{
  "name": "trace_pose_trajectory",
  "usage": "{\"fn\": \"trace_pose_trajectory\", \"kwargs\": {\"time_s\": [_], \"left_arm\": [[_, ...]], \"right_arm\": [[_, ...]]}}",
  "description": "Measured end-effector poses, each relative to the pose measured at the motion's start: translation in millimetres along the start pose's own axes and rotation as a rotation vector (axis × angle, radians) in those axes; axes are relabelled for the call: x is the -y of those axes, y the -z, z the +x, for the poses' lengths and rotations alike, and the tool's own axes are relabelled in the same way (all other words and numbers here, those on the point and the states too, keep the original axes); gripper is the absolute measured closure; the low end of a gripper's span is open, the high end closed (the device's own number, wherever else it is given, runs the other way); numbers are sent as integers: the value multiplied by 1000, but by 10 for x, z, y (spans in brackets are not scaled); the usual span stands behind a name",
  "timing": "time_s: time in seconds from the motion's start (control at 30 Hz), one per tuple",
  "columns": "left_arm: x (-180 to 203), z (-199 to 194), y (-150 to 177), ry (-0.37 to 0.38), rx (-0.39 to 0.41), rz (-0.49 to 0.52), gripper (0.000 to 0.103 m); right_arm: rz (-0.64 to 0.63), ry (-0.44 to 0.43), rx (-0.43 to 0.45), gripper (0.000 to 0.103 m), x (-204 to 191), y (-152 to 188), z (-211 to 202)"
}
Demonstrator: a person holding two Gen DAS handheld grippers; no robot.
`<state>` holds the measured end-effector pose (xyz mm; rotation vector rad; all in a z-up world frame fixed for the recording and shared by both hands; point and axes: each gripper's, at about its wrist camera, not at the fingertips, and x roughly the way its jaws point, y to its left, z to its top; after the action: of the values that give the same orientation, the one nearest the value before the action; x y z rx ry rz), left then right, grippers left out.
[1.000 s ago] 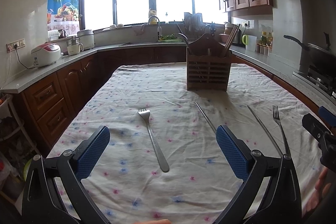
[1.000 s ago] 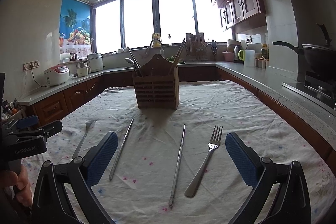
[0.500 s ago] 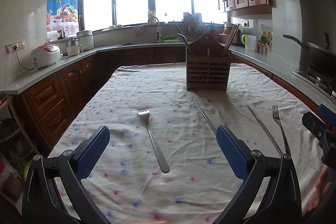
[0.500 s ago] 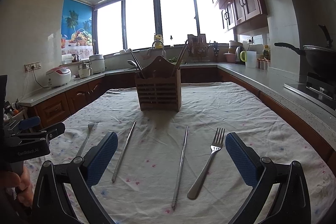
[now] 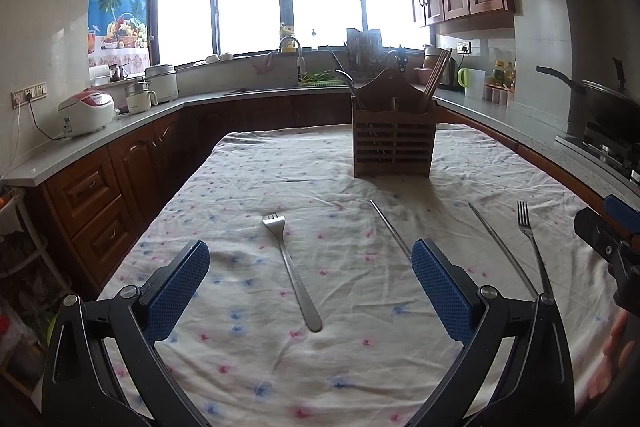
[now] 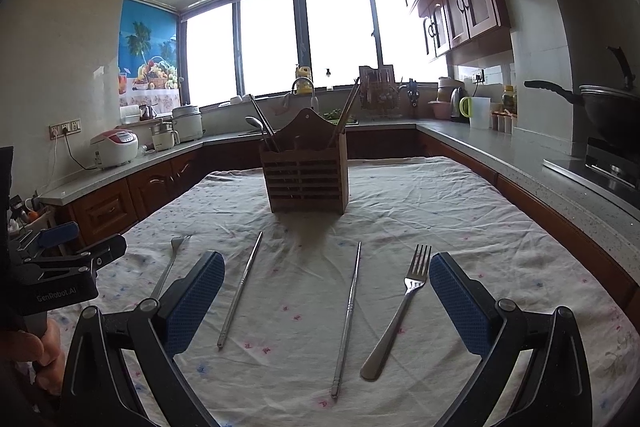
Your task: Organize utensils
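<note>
The only text that can be read is "GenRobot.AI", in pale letters on the black body of the left gripper (image 6: 60, 293), seen at the left edge of the right wrist view; the labels on the small bottles on the counter are too small to read.

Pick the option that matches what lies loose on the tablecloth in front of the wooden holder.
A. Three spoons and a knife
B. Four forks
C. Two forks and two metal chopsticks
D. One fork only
C: the right wrist view shows a left fork, two metal chopsticks and a right fork lying flat before the wooden holder.
</note>
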<state>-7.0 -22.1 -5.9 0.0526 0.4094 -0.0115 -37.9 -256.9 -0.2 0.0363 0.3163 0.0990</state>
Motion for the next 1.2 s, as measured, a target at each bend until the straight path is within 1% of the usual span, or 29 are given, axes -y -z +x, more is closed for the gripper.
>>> {"fn": "trace_pose_trajectory", "kwargs": {"time_s": [1.2], "left_arm": [[41,25,-20,20,-6,13,0]], "right_arm": [[10,-10,7,0,-11,-49,-27]]}}
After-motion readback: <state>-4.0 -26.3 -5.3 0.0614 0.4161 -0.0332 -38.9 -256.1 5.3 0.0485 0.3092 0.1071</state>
